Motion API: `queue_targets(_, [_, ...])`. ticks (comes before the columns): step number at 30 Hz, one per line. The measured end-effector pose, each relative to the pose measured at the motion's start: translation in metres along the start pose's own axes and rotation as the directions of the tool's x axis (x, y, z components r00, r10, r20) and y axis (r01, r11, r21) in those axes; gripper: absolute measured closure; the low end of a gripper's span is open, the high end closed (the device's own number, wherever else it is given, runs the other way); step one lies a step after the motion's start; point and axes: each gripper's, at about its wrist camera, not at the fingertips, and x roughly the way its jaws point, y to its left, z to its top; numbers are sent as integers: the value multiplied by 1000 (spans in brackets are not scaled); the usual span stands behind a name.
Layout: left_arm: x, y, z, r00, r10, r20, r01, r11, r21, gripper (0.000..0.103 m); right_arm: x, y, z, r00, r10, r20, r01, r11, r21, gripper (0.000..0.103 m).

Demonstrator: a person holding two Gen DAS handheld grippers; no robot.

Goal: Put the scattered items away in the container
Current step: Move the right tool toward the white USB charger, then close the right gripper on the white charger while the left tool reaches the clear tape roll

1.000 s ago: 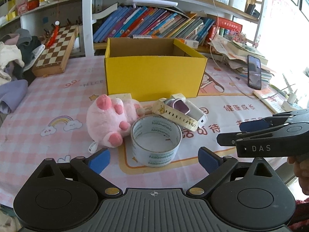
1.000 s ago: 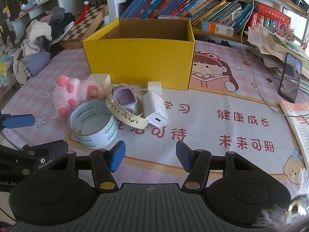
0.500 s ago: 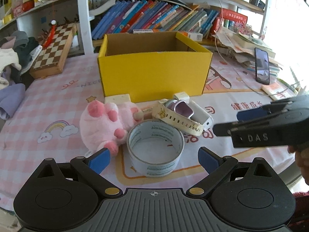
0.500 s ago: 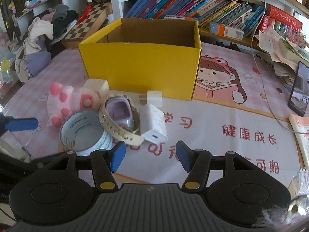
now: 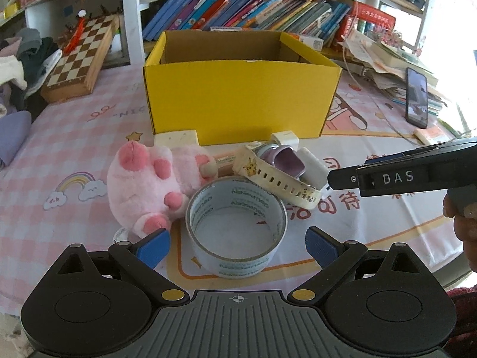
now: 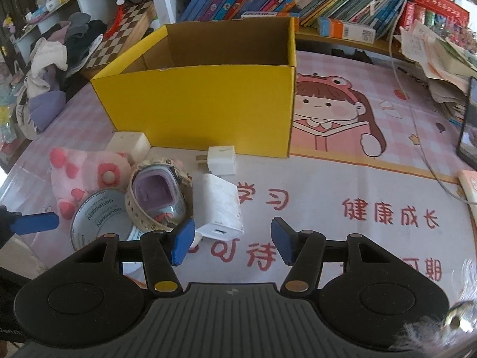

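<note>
Table (image 5: 74,137), pink checked cloth with cartoon print: fills the middle of both views and carries everything below.

Yellow box (image 5: 238,95), the container: centre of the left wrist view, upper centre of the right wrist view (image 6: 202,104). Open top; no contents show above its near wall.

Pink plush toy (image 5: 149,185): left of centre in the left wrist view, lying on its side, touching the tape roll.

Tape roll (image 5: 235,223): lower centre of the left wrist view, standing on its flat side, hole upward, between the two blue fingertips in the picture.

Watch (image 6: 158,197), cream perforated strap, lilac face: lower left of centre in the right wrist view, leaning against the tape roll and the large charger.

Large white charger (image 6: 220,208): lower centre of the right wrist view, just ahead of the right gripper's left fingertip.

Small white plug (image 6: 222,159) and a cream block (image 6: 129,143): both close to the box's near wall.

Left gripper (image 5: 237,246): jaws wide, nothing held, at the bottom of its own view.

Right gripper (image 6: 232,244): jaws wide, nothing held, low over the cloth.

Step in hand, by judgement: approach for the first pick; every item lies outside the box. The next move calls for the right gripper to shift slightly left so the charger sits between the pads, close on its sides, then lift above the box wall. The watch strap touching the charger may drag along.
</note>
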Motion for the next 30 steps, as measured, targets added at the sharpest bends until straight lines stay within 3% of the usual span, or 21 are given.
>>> queue_targets(6, [9, 0, 4, 1000, 11, -22, -12, 1000, -15, 11, 13, -7, 8, 999, 33, -24, -33, 999, 16, 54])
queue_targets(19, [28, -6, 12, 998, 23, -63, -23, 1000, -2, 14, 39, -19, 22, 986, 142, -82, -137, 989, 59, 53])
queue_targets(30, [36, -2, 11, 997, 27, -79, -26, 1000, 9, 18, 57, -16, 24, 977, 165, -131, -158, 985, 65, 58])
